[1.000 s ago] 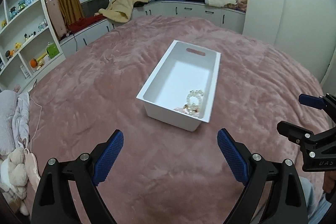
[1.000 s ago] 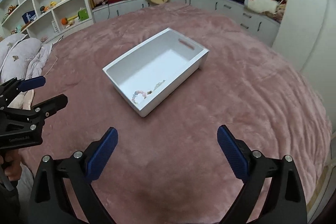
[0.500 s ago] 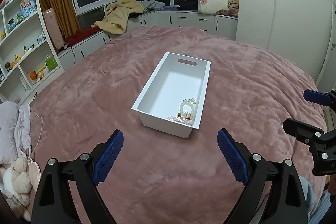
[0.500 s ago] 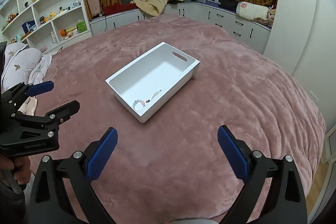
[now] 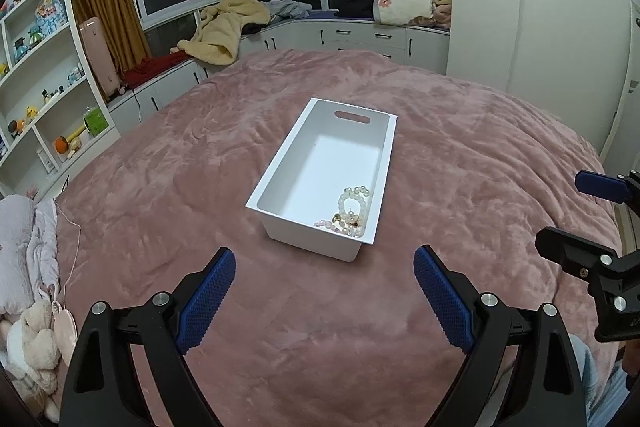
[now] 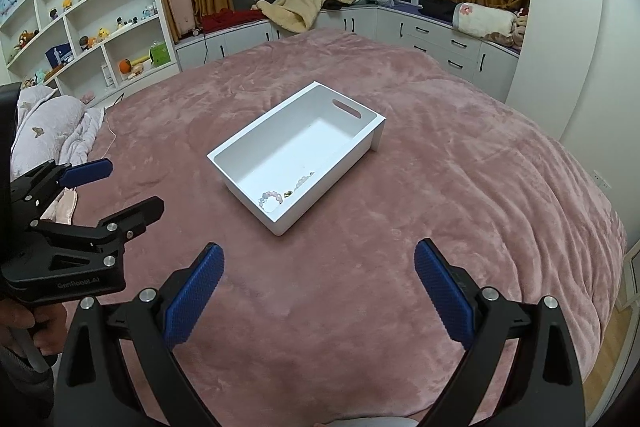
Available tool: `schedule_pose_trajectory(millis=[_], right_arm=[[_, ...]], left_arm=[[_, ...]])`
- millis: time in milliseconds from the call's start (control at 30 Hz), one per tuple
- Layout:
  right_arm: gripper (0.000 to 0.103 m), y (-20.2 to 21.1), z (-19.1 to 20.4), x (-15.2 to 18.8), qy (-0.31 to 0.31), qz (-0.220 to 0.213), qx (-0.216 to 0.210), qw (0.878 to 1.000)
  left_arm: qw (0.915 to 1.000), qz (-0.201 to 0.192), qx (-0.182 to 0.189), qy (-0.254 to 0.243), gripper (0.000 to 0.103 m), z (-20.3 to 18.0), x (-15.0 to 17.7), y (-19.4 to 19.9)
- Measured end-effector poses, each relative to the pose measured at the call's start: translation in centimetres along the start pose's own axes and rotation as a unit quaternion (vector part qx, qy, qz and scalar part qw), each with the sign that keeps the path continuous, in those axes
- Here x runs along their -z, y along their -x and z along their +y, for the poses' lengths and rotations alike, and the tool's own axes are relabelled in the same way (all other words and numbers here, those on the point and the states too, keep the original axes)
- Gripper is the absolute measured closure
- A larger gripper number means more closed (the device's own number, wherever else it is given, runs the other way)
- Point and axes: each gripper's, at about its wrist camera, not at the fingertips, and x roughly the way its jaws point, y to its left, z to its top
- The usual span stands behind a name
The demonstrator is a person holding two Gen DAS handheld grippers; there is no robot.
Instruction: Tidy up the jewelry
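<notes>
Across the pink bed (image 5: pixel 168 195) you are working on a soft, yielding surface, so any push on the white bin (image 5: pixel 280 183) risks tipping or sliding it. Both tools, left tool (image 5: pixel 324 291) and right tool (image 6: pixel 318 285), are hanging wide open, holding nothing, near you. Bead bracelets (image 5: pixel 352 211) are lying tangled in the bin's near right corner; grabbing one could be dragging the others out.

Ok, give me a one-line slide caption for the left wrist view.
Open left gripper facing a white bin holding beaded jewelry on a pink bedspread.
</notes>
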Motion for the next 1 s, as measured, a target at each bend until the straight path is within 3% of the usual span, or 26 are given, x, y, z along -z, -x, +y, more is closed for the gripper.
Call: schedule_pose_trajectory(millis=[1000], right_arm=[[0.008, -0.51, -0.37, 0.14, -0.007, 0.006, -0.013, 1.0]], left_arm=[[0.9999, 0.004, 0.001, -0.017, 0.011, 0.1, -0.21, -0.72]])
